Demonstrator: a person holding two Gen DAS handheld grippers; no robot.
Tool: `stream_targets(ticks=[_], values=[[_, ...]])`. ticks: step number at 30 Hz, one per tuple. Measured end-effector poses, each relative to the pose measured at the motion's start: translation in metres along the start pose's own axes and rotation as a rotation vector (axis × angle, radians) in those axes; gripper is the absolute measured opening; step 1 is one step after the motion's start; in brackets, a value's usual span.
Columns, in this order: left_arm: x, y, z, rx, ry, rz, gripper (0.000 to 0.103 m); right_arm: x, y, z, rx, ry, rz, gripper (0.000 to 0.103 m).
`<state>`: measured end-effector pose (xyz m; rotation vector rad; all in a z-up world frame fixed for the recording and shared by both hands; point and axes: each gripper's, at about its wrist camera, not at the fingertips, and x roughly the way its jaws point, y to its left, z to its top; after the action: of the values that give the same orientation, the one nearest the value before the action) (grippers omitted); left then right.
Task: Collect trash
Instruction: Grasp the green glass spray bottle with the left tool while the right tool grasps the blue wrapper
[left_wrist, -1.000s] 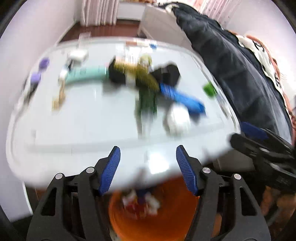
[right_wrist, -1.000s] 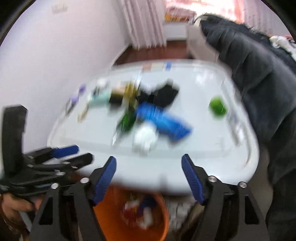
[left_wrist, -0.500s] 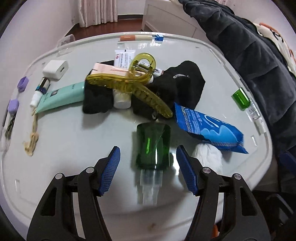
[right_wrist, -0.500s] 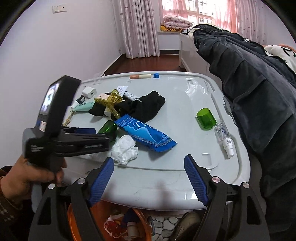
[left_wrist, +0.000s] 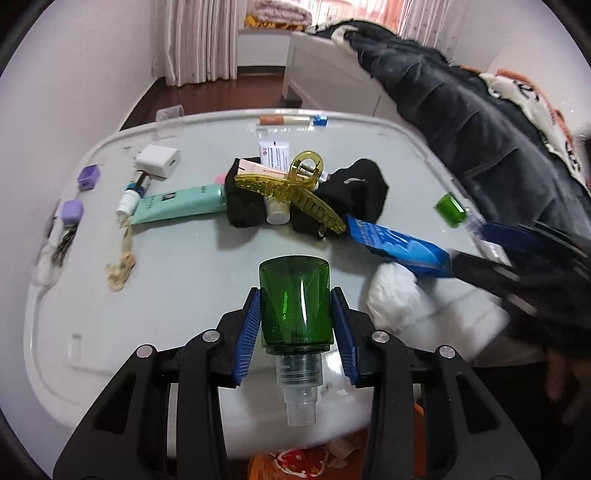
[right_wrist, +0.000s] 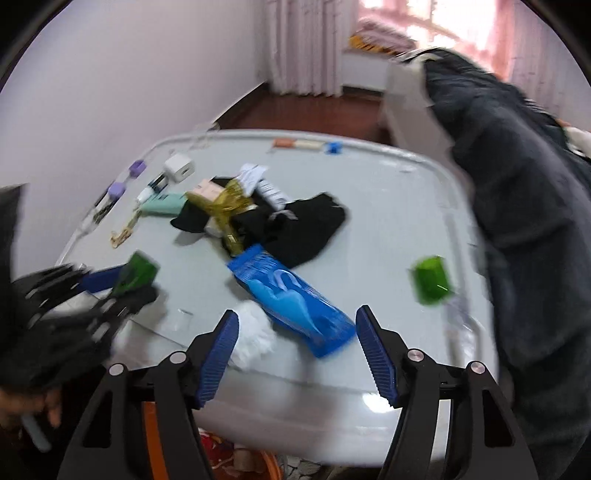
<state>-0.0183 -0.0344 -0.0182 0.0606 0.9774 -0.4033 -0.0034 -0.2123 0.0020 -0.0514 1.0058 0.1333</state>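
My left gripper is shut on a green spray bottle, its clear nozzle toward the camera, near the table's front edge. It shows in the right wrist view at the left. My right gripper is open and empty, just in front of a blue snack wrapper and a crumpled white tissue. Both also lie to the right in the left wrist view: the wrapper, the tissue. An orange bin with trash sits below the table's front edge.
On the white table lie a black cloth, a yellow hair claw, a teal tube, a white charger, purple caps and a green cap. A dark coat hangs at the right.
My left gripper has closed on the green bottle and lifted it. My right gripper has moved forward over the table edge toward the blue wrapper and tissue.
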Motion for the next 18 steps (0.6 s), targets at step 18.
stream_targets(ticks=[18], values=[[-0.002,0.0,-0.03,-0.007,0.048,-0.083,0.038,0.072,0.002,0.019,0.024,0.131,0.071,0.031]])
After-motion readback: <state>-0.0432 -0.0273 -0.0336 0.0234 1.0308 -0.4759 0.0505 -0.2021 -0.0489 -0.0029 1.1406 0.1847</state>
